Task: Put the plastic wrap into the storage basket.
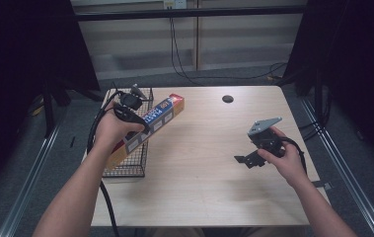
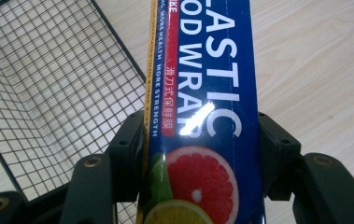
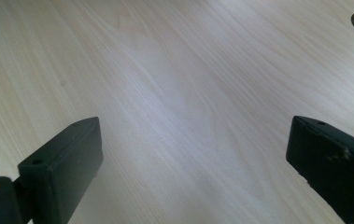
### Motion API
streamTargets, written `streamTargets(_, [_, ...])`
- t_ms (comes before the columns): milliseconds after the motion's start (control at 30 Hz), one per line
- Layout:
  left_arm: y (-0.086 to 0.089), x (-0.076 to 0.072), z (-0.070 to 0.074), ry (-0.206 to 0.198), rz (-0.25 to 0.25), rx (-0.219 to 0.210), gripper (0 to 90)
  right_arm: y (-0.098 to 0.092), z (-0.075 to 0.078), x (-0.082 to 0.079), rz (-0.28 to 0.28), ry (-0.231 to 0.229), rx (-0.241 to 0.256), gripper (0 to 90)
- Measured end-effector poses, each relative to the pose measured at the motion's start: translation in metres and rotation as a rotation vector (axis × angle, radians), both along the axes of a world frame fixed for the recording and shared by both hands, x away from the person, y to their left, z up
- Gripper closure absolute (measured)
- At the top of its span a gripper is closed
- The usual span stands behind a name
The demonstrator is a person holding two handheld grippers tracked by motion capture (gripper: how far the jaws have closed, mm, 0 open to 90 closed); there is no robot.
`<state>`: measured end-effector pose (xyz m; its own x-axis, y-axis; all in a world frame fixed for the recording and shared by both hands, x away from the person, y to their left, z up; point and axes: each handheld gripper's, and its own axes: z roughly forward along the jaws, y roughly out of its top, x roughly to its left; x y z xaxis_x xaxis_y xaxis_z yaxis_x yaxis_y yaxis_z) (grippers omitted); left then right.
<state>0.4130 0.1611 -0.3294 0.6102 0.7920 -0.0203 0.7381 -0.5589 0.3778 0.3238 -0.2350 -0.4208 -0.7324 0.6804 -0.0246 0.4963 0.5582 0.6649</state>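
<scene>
Your work surface is a pale wood-grain table point(image 1: 209, 163) with a round cable hole point(image 1: 228, 98) near its far edge; grey floor surrounds it, dark curtains hang at both sides, and cables trail down a light wall panel beyond. Your left gripper point(image 1: 134, 114) is clamped across a long plastic wrap box point(image 1: 150, 126), one black jaw pressed flat against each long side, as the left gripper view confirms, where the blue box point(image 2: 202, 116) with its grapefruit print runs up between the jaws. The box is held tilted over the right-hand rim of a black wire basket point(image 1: 125, 168) at the table's left edge, its near end over the basket and its red far end reaching out above bare wood. The basket's mesh point(image 2: 48, 84) lies just to the left of the box in the left gripper view. Your right gripper point(image 1: 248, 159) hovers over the table's right half, well apart from box and basket, its jaws spread wide with nothing between them but bare table point(image 3: 188, 107)
</scene>
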Motion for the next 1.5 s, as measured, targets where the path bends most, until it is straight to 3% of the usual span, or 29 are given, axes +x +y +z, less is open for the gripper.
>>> streamTargets(267, [0.012,-0.001,0.003,0.003,0.060,0.004,44.5,-0.003,-0.004,0.001,-0.006,0.011,0.011,3.7])
streamTargets(300, [0.014,-0.001,0.004,0.004,0.049,0.024,44.5,-0.004,-0.004,0.001,-0.003,0.010,0.012,3.7])
streamTargets(867, [0.033,-0.001,0.004,0.019,0.145,0.024,44.4,-0.012,-0.004,0.000,-0.033,0.003,0.011,3.6])
streamTargets(1500, [0.056,-0.001,0.000,0.012,0.297,0.039,44.5,-0.013,-0.006,-0.001,-0.036,-0.006,0.005,3.5])
